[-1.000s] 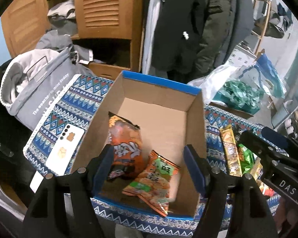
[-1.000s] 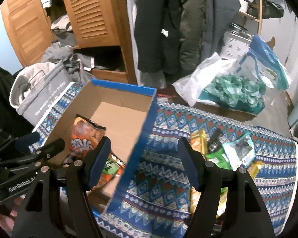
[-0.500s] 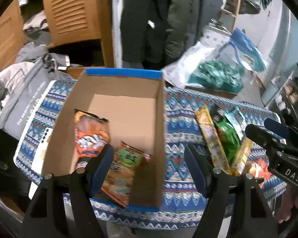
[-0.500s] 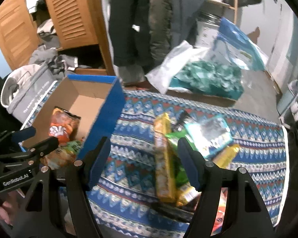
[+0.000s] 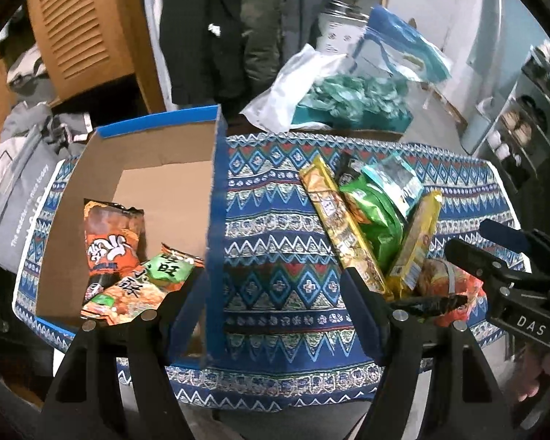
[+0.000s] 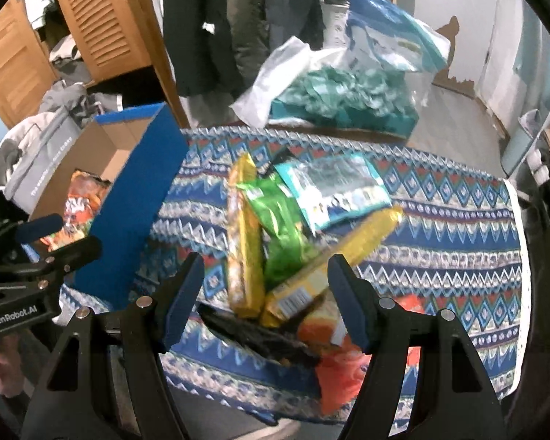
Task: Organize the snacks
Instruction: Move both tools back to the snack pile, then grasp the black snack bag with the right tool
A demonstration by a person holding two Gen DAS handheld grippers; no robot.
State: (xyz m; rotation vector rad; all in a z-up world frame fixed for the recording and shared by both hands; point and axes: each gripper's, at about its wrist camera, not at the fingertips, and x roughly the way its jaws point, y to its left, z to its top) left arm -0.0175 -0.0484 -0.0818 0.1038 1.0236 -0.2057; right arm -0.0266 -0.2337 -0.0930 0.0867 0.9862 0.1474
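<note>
A blue-edged cardboard box (image 5: 165,146) stands on the left of the patterned cloth and holds an orange snack bag (image 5: 110,245) and an orange-green bag (image 5: 143,289). A pile of snacks lies to its right: a long yellow pack (image 6: 244,234), a green bag (image 6: 282,227), a teal pack (image 6: 333,187), a second yellow pack (image 6: 333,256), a black packet (image 6: 260,337) and an orange bag (image 6: 344,359). My left gripper (image 5: 275,304) is open and empty, over the box's right wall. My right gripper (image 6: 266,293) is open and empty, just above the near end of the pile.
The patterned cloth (image 6: 458,238) covers the table. A clear bag of teal sweets (image 6: 348,99) lies behind it. A grey bag (image 5: 14,198) sits to the left of the box. Coats and a wooden louvred cabinet (image 6: 102,18) stand behind.
Both grippers have swung right, from over the box toward the snack pile. The right gripper now sits close above the pile. Both stay open.
</note>
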